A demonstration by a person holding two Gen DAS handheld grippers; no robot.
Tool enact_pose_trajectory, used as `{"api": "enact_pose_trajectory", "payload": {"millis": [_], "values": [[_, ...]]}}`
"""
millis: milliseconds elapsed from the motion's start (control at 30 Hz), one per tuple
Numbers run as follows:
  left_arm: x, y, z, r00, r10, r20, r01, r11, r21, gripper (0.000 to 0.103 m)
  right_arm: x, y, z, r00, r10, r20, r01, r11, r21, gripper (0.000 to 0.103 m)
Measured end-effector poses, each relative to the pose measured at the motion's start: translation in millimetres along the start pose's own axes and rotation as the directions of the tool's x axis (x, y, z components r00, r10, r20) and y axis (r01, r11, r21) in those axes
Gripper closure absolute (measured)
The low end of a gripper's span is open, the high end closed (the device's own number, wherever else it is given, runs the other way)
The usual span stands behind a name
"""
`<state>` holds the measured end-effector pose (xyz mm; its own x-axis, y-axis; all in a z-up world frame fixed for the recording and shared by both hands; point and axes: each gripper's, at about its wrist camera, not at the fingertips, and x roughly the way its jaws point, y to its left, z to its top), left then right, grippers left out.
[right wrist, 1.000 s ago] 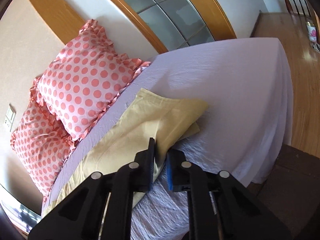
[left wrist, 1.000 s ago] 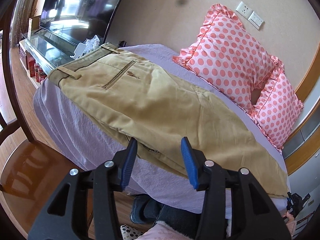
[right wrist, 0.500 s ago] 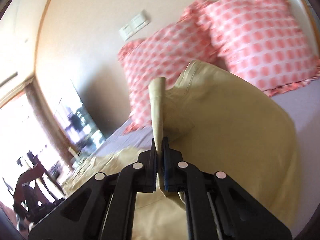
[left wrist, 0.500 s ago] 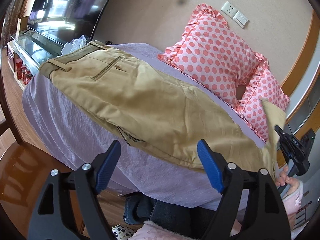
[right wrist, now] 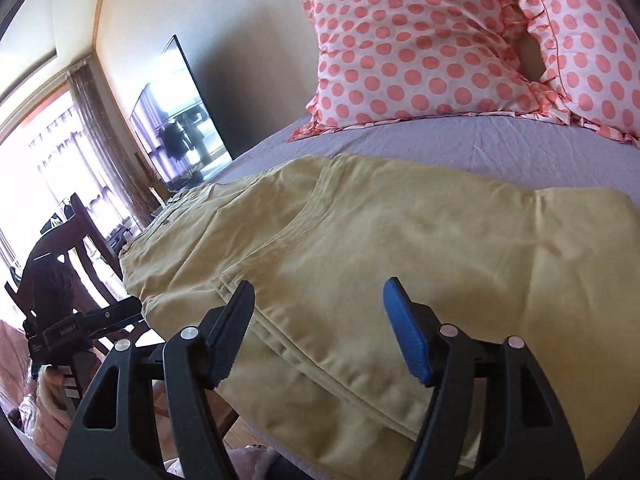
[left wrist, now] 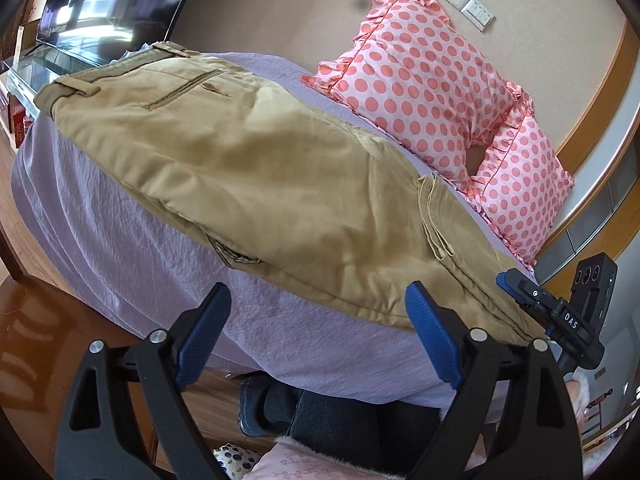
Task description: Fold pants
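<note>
So the bed [left wrist: 100, 216] has a wrinkly lavender sheet hanging down over its edge. Khaki pants [left wrist: 280, 184] lie flat across it, lower legs folded back over the top. Two pink polka-dot pillows [left wrist: 424, 76] sit at the wall side, just beside the pants.

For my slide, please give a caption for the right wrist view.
Open right hand-held gripper above khaki pants folded on a lilac bed, beside polka-dot pillows.

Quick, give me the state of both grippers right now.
Left gripper: open, holding nothing, in front of the pants.
Right gripper: open, holding nothing, over the pants.
</note>
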<state>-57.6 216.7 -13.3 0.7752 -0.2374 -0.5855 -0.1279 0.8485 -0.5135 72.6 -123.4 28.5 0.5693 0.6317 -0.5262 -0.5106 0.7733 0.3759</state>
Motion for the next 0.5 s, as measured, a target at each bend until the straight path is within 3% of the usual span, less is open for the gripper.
{"api": "enact_pose_trajectory", "payload": {"millis": [167, 500], "values": [[4.2, 7.5, 15.7, 0.999, 0.002, 0.041, 0.001, 0.998, -0.06, 0.015, 5.9, 2.8, -7.3, 1.0, 0.004, -0.016, -0.003, 1.0, 0.022, 0.033], [-11.1, 32.7, 62.5, 0.987, 0.12, 0.111, -0.096, 0.975, -0.2, 0.016, 5.1, -1.5, -9.3, 1.0, 0.024, -0.007, -0.024, 0.999, 0.045, 0.032]]}}
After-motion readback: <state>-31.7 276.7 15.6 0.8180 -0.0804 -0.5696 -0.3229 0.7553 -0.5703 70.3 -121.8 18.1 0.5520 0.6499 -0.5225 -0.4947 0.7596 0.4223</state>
